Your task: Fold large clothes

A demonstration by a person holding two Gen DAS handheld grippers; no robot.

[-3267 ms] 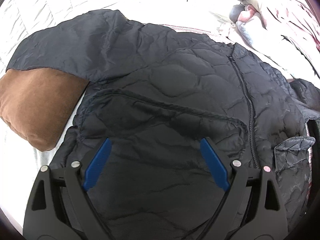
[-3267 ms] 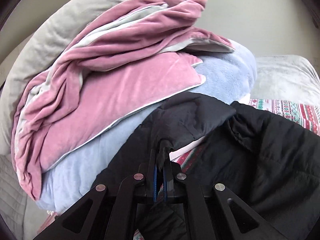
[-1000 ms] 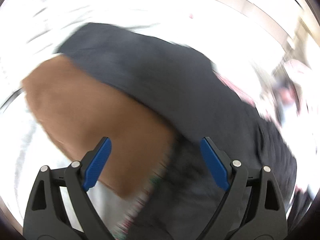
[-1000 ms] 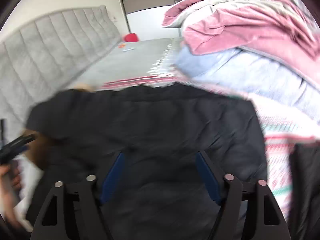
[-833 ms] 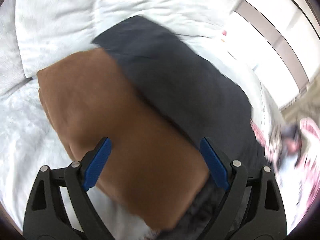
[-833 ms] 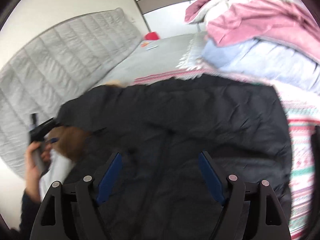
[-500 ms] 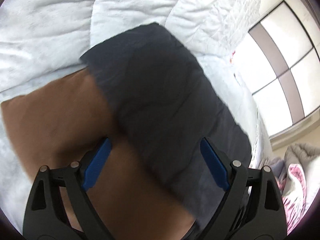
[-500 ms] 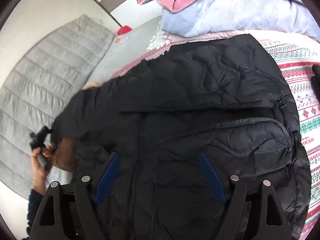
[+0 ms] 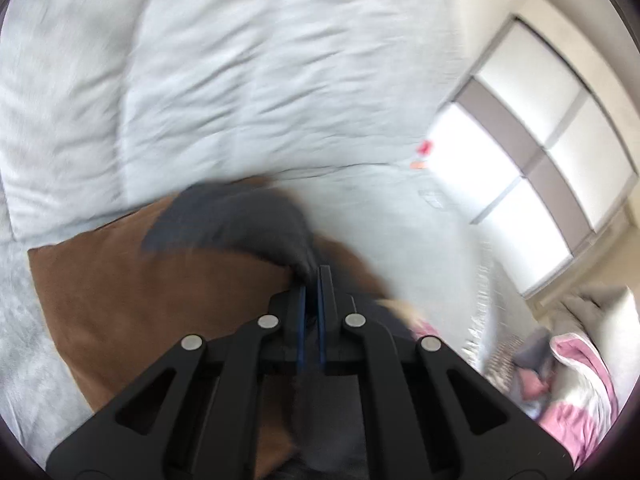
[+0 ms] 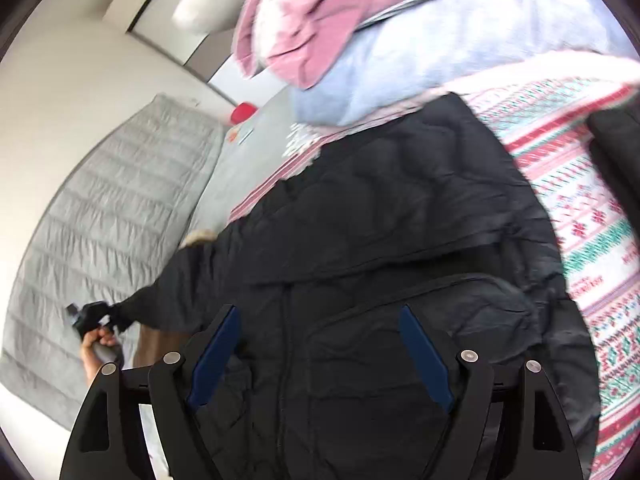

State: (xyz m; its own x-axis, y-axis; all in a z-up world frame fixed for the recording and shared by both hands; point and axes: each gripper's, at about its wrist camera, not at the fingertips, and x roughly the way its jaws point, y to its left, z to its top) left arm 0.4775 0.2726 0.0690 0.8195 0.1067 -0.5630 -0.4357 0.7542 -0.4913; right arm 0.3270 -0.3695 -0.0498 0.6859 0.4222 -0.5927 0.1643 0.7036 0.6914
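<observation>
A black quilted jacket (image 10: 380, 260) lies spread front-up on the patterned bedspread (image 10: 584, 208), its zipper running down the middle. My left gripper (image 9: 311, 280) is shut on the end of the jacket's left sleeve (image 9: 240, 220), which bunches above the fingers over a brown pillow (image 9: 132, 288). In the right wrist view the left gripper (image 10: 90, 316) shows at far left, pinching that sleeve end. My right gripper (image 10: 320, 352) is open and empty, hovering over the jacket's lower front by a pocket flap.
A pile of pink, blue and grey blankets (image 10: 400, 32) sits beyond the jacket's far side. A grey padded headboard (image 10: 100, 220) stands to the left. A small red object (image 10: 244, 112) lies at the bed's far end. White wardrobe doors (image 9: 540, 152) stand behind.
My left gripper swung left over the brown pillow and closed on the sleeve end. My right gripper let go of the other sleeve, opened and moved over the jacket's front.
</observation>
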